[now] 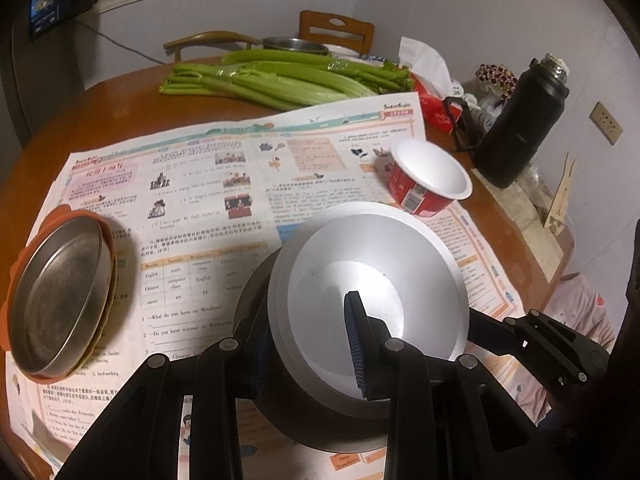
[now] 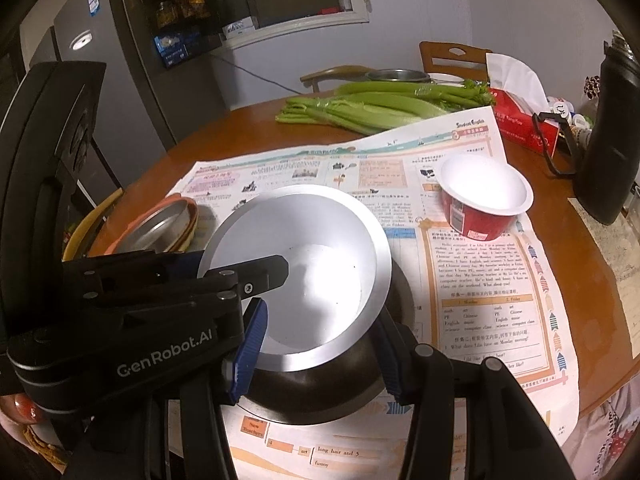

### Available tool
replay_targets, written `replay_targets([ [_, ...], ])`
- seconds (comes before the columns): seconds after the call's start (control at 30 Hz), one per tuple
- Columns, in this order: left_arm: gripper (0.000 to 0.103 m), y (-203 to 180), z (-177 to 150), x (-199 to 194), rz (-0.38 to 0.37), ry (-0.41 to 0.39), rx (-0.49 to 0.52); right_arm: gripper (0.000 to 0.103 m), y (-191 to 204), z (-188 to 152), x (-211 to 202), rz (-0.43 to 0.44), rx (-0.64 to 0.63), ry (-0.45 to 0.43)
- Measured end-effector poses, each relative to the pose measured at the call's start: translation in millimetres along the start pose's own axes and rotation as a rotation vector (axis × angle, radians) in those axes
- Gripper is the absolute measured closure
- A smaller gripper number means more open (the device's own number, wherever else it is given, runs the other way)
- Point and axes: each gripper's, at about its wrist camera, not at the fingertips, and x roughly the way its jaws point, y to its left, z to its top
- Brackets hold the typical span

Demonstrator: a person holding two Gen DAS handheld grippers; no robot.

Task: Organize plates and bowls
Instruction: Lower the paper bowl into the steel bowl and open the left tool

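A white bowl point(image 1: 368, 280) point(image 2: 308, 264) sits tilted in a dark metal bowl point(image 1: 320, 424) point(image 2: 316, 388) on the newspaper. My left gripper point(image 1: 308, 352) point(image 2: 256, 292) is shut on the white bowl's near rim, one finger inside, one outside. My right gripper point(image 2: 316, 356) is open with its blue pads on either side of the dark bowl; its arm shows in the left wrist view point(image 1: 540, 336). A metal plate on orange and yellow plates point(image 1: 60, 292) point(image 2: 168, 228) lies to the left. A red paper bowl point(image 1: 428, 180) point(image 2: 484, 196) stands at the right.
A newspaper point(image 1: 200, 184) point(image 2: 480, 280) covers the round wooden table point(image 1: 120, 96) point(image 2: 224, 128). Celery point(image 1: 280, 76) point(image 2: 376, 104), a red tissue box point(image 1: 436, 100) point(image 2: 524, 120) and a black flask point(image 1: 520, 124) point(image 2: 608, 140) stand behind. A chair point(image 1: 336, 32) is beyond.
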Motion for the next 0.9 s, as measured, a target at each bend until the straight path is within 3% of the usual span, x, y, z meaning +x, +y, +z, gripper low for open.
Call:
replay_targets([
  [0.43, 0.070, 5.9, -0.4, 7.2, 0.020, 0.014, -0.010, 0.051, -2.2, -2.8, 10.1, -0.023, -0.005, 0.026],
  [0.9, 0.068, 6.3, 1.6, -4.6, 0.011, -0.013, -0.017, 0.051, -8.8, -1.5, -2.8, -0.055, 0.001, -0.014],
])
